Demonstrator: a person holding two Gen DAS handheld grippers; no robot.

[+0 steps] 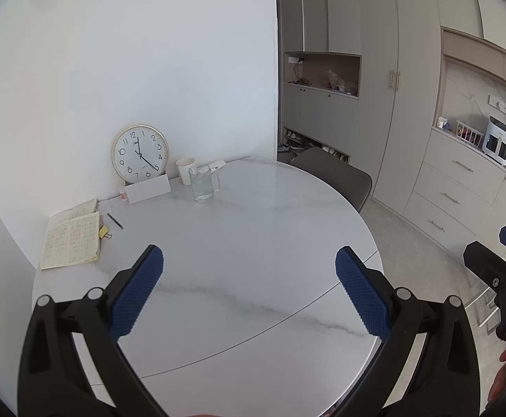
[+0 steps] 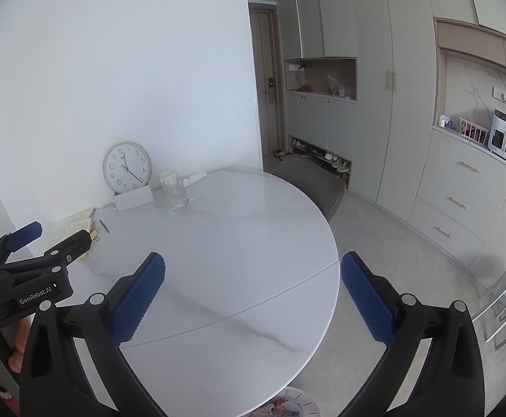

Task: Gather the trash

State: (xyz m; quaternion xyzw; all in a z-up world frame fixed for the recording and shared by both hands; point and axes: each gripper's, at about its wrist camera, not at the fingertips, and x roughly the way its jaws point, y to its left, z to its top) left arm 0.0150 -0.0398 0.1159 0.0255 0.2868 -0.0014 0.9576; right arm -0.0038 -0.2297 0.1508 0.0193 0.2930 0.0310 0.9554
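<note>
Two hand-held grippers above a round marble table (image 1: 253, 229). The left gripper (image 1: 249, 260) has its jaws spread wide and nothing between its blue pads (image 1: 138, 292); only the bare tabletop shows in the gap. The right gripper (image 2: 253, 266) is likewise spread wide and holds nothing, its gap lying over the table's near edge and the floor.

Along the far rim, against the white wall, stands a round clock (image 1: 140, 154) with a white card (image 1: 148, 189) leaning at its foot. Just beside these are a paper cup (image 1: 185, 169) and a clear glass mug (image 1: 202, 184), the cup partly behind the mug. An open notebook (image 1: 70, 239) lies at the left of the table, with a yellow binder clip (image 1: 104, 232) touching its right edge and a pen (image 1: 115, 221) near it.

A bin (image 2: 294, 405) with crumpled waste inside shows at the bottom of the right wrist view, on the floor below the table's near edge. No loose litter can be told on the tabletop. A grey chair (image 1: 339, 177) stands at the table's far side.
</note>
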